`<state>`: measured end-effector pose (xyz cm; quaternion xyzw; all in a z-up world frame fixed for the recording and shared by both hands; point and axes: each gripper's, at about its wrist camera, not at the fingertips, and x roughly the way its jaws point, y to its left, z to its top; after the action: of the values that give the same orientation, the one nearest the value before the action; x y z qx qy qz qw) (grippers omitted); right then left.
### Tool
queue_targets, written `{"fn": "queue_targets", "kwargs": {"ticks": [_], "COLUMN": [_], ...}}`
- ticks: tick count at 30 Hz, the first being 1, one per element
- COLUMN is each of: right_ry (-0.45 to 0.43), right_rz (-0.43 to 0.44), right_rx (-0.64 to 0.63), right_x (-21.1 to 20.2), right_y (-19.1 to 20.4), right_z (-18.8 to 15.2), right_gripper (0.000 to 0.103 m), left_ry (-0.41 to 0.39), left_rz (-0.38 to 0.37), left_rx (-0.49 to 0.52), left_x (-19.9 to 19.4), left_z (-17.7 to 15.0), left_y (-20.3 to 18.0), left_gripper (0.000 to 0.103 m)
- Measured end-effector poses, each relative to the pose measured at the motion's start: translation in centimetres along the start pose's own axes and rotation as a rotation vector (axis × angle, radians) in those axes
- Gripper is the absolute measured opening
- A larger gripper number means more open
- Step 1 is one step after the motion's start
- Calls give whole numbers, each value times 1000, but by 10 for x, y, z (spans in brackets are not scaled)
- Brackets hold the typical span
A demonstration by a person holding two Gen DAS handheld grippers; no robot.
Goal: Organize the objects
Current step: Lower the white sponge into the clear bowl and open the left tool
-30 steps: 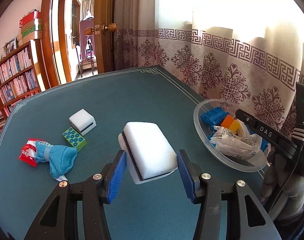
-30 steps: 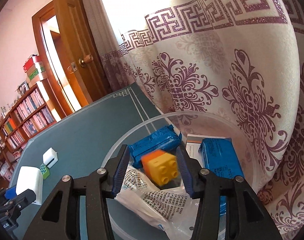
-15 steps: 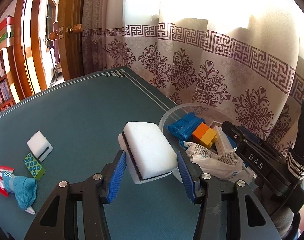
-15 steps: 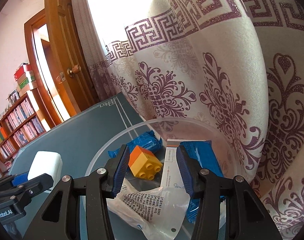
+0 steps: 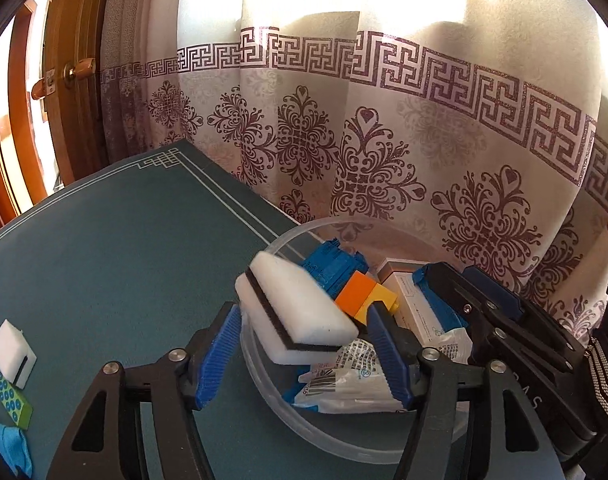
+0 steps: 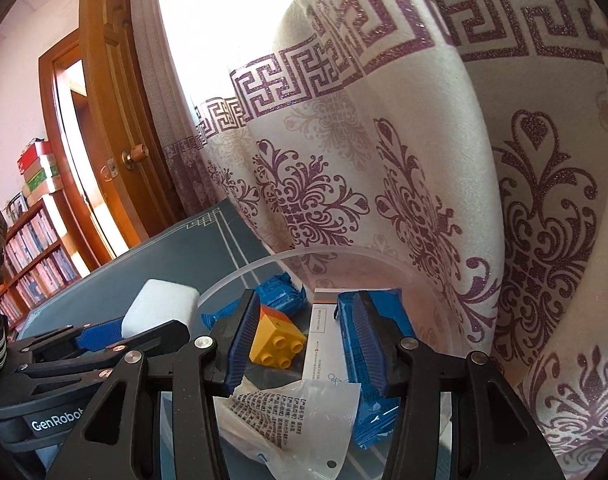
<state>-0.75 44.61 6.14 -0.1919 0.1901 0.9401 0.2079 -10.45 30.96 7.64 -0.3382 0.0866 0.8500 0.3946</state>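
Note:
A white sponge with a dark middle layer [image 5: 287, 296] hangs tilted over the near rim of the clear plastic bowl [image 5: 263, 384]. It sits between the fingers of my left gripper [image 5: 304, 316], whose jaws are opening; there is a gap at each blue pad. The sponge [image 6: 159, 310] and the left gripper [image 6: 103, 332] also show in the right wrist view. My right gripper [image 6: 306, 308] hovers open over the bowl [image 6: 239, 276], holding nothing. An orange-and-yellow toy brick [image 6: 277, 340] lies in the bowl below it, also seen as the brick [image 5: 364, 294].
The bowl holds blue packets [image 6: 368, 360], a white box [image 6: 322, 344] and a printed plastic bag [image 6: 295, 412]. On the green table lie a small white sponge [image 5: 13, 352], a green dotted block [image 5: 11, 396] and a blue cloth [image 5: 7, 448]. A patterned curtain [image 5: 384, 140] hangs right behind the bowl.
My left gripper swung right from the open table to over the bowl. Its jaws widened and the sponge tipped loose. The toy brick dropped from between the right fingers into the bowl.

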Motion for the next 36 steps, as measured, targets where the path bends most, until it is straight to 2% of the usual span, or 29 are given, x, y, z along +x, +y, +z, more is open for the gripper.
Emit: {"fn": "queue_targets", "kwargs": {"ticks": [2, 4, 11, 14, 17, 20, 25, 36], "right_ry": [5, 13, 17, 18, 19, 21, 20, 17], "right_rz": [-6, -2, 4, 4, 10, 16, 20, 26], "right_rx": [13, 13, -4, -5, -15, -22, -22, -42], "right_x": [2, 3, 4, 4, 5, 5, 4, 4], "right_y": [-4, -4, 0, 0, 2, 4, 4, 8], "right_z": [0, 0, -2, -2, -3, -3, -4, -6], "right_gripper": [50, 50, 50, 50, 50, 50, 50, 50], "left_ry": [-10, -14, -29, -55, -70, -51, -7, 0], "left_rz": [-18, -35, -17, 10, 101, 167, 179, 215], "left_rx": [-24, -50, -123, -149, -150, -142, -132, -108], "left_x": [-1, -3, -16, -26, -32, -27, -9, 2], "left_z": [0, -1, -4, -4, -5, -8, -16, -16], "left_y": [6, 11, 30, 39, 46, 52, 50, 44], "left_gripper": [89, 90, 90, 91, 93, 93, 93, 95]}}
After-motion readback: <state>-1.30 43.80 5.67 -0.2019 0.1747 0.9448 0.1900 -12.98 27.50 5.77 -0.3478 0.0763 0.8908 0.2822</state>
